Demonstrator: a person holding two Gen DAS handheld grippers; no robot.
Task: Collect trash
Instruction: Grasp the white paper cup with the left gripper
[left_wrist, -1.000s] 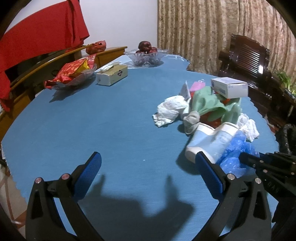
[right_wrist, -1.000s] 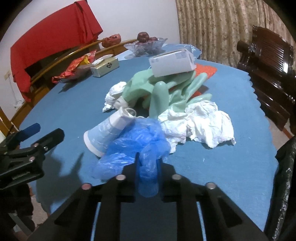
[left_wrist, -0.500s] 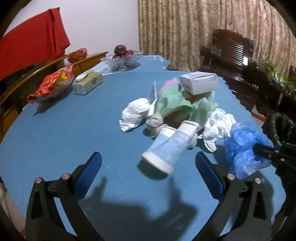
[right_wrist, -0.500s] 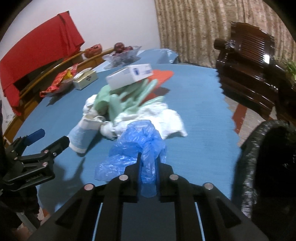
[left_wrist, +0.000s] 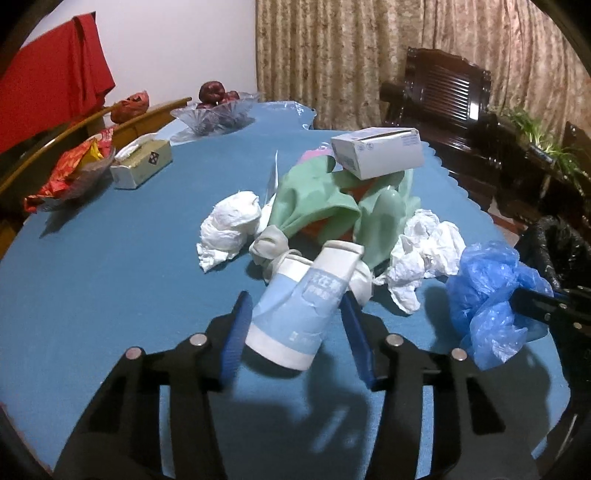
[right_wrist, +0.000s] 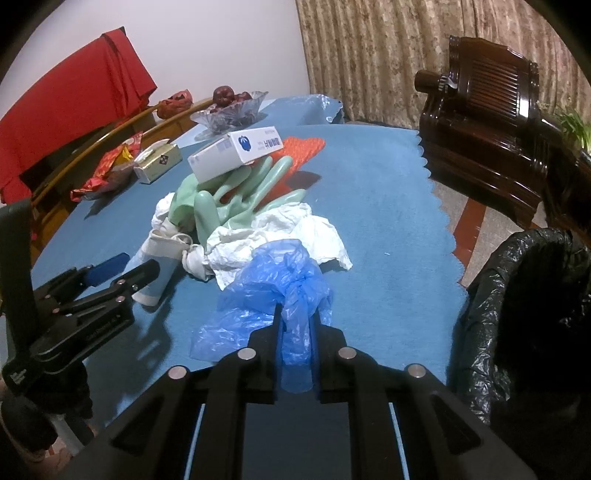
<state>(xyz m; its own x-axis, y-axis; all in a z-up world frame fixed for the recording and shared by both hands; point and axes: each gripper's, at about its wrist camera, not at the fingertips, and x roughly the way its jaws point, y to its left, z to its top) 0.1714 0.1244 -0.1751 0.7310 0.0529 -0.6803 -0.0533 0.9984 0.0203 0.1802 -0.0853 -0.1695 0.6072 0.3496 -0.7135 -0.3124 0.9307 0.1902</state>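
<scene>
**Right tongs carrying bag toward bin, left tongs closing around cup**

Right tongs (right_wrist: 295, 332) are clamping narrow on the blue plastic bag (right_wrist: 273, 295), holding it just beside the black-lined trash bin (right_wrist: 517, 295) at the worktop (right_wrist: 388, 206) edge; not dropped in yet. Left tongs (left_wrist: 295, 332) are straddling the tipped paper cup (left_wrist: 299, 306), pads at mid width on either side; contact is too close to call.

Progress: early. Nothing is visibly in the bin. Still lying on the worktop: cup, two crumpled tissues (left_wrist: 424, 254), green rubber gloves (left_wrist: 332, 206), white carton (left_wrist: 376, 151) sitting on top of them.

Versus half a second ago: left tongs were gaping wide and short of the cup, now narrowing around it. The bin is looming larger in the right view.
</scene>
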